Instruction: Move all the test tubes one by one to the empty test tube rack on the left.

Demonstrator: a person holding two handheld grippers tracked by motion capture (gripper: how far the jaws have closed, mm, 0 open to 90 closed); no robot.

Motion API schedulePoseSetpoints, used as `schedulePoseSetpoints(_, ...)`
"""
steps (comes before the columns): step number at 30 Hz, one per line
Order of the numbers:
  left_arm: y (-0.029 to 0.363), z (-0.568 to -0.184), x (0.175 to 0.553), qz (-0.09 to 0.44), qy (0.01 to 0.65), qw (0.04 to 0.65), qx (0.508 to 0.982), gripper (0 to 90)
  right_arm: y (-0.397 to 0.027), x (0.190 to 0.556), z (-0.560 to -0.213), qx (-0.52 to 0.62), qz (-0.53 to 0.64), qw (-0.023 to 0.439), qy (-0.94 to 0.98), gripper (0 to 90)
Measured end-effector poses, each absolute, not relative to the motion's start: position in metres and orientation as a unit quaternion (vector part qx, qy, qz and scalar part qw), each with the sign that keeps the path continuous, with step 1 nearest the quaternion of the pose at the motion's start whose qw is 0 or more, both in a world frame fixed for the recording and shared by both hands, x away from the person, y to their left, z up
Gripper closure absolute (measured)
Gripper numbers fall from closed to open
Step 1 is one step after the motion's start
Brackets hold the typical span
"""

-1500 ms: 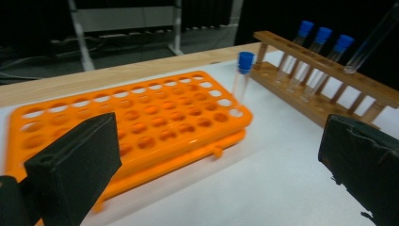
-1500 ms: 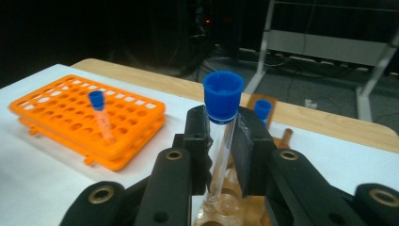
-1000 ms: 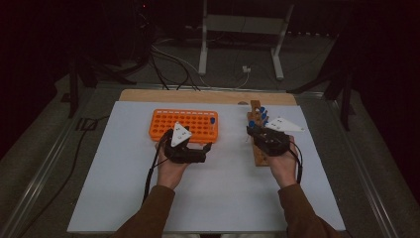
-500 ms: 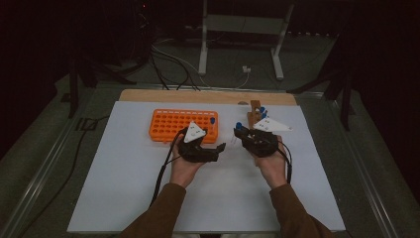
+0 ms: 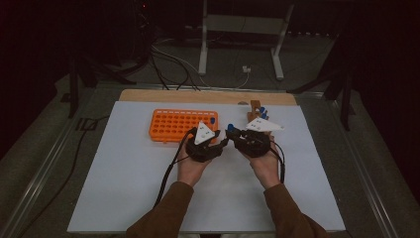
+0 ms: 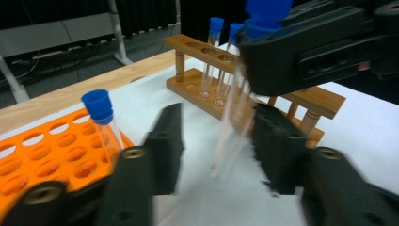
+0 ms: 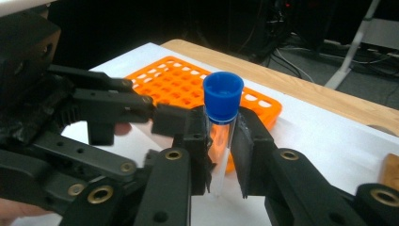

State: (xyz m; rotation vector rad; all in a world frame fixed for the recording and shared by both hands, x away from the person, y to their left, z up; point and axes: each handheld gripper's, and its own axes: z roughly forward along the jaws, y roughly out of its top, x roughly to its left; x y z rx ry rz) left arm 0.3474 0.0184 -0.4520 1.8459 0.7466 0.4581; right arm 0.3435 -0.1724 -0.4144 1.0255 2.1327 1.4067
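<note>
A clear test tube with a blue cap (image 7: 223, 96) stands upright in my right gripper (image 7: 220, 123), which is shut on it just below the cap. In the high view this tube (image 5: 231, 130) hangs over the white mat between the two hands. My left gripper (image 6: 219, 120) faces it from the left. Its jaws have just been closing and stand either side of the tube's lower part (image 6: 233, 141), with a gap left on one side. An orange rack (image 5: 173, 125) holds one blue-capped tube (image 5: 212, 120). A wooden rack (image 5: 255, 108) holds other capped tubes (image 6: 214, 52).
The white mat (image 5: 124, 188) covers a table with a wooden strip (image 5: 148, 95) along its far edge. A metal stand (image 5: 237, 29) and loose cables (image 5: 168, 59) lie beyond the table. Each gripper trails a black cable (image 5: 168, 173) toward the person.
Both hands have moved toward each other, to the middle of the mat in front of the racks. The left gripper's jaws have narrowed around the tube held by the right gripper.
</note>
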Motion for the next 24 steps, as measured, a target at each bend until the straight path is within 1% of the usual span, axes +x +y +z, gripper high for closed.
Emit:
schedulePoseSetpoints(2,0.017,-0.452,0.346,0.197,0.305,0.520,0.773,65.1,-0.172,0.344,-0.415,0.367,0.505,0.186,0.759,77.3)
schedulePoseSetpoints(9,0.016,-0.450,0.344,0.202,0.293,0.524,0.773,76.5,-0.170,0.344,-0.416,0.365,0.506,0.181,0.760,77.4)
schedulePoseSetpoints(14,0.014,-0.451,0.343,0.208,0.288,0.524,0.774,78.0,-0.171,0.344,-0.416,0.369,0.508,0.177,0.758,76.5)
schedulePoseSetpoints(16,0.015,-0.451,0.344,0.210,0.290,0.523,0.774,78.1,-0.172,0.344,-0.416,0.375,0.509,0.172,0.756,67.7)
schedulePoseSetpoints(18,0.018,-0.451,0.346,0.210,0.291,0.523,0.773,78.1,-0.174,0.344,-0.415,0.378,0.512,0.165,0.754,55.7)
schedulePoseSetpoints(22,0.027,-0.449,0.351,0.210,0.300,0.528,0.766,78.1,-0.180,0.342,-0.413,0.381,0.511,0.175,0.750,33.5)
schedulePoseSetpoints(24,0.031,-0.448,0.353,0.212,0.305,0.530,0.762,78.1,-0.181,0.341,-0.413,0.379,0.498,0.191,0.756,19.2)
